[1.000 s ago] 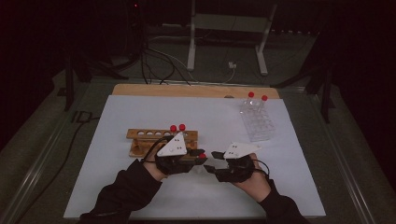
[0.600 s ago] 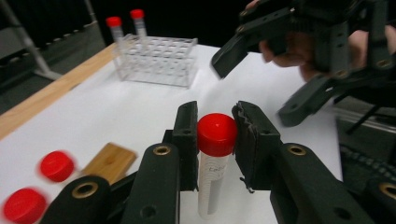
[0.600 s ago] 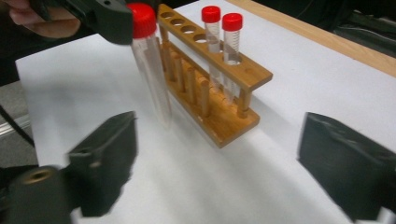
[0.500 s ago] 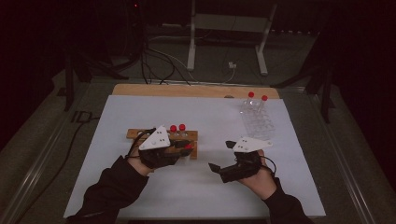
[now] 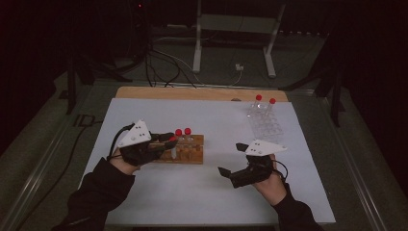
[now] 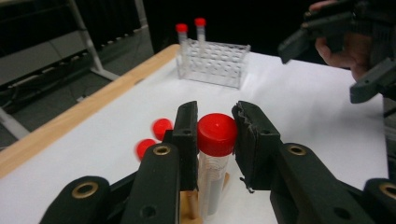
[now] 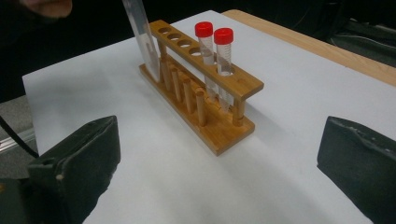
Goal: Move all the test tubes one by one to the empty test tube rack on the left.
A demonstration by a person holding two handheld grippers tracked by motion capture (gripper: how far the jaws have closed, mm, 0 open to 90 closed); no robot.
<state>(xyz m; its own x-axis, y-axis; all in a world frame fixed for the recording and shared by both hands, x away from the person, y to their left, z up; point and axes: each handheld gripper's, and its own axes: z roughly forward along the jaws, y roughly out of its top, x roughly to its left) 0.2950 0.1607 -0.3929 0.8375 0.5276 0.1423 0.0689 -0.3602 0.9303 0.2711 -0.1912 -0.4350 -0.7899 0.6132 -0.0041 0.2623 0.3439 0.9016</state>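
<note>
The left gripper [image 6: 212,140] clenches a red-capped tube [image 6: 215,163] just below its cap, upright over the wooden rack [image 5: 185,151] near the tabletop's left edge, ready for a hole. The right gripper [image 5: 231,161], jaws just spread and empty, waits aside.

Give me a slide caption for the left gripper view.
Left claw shut on a red-capped tube above the wooden rack.
</note>
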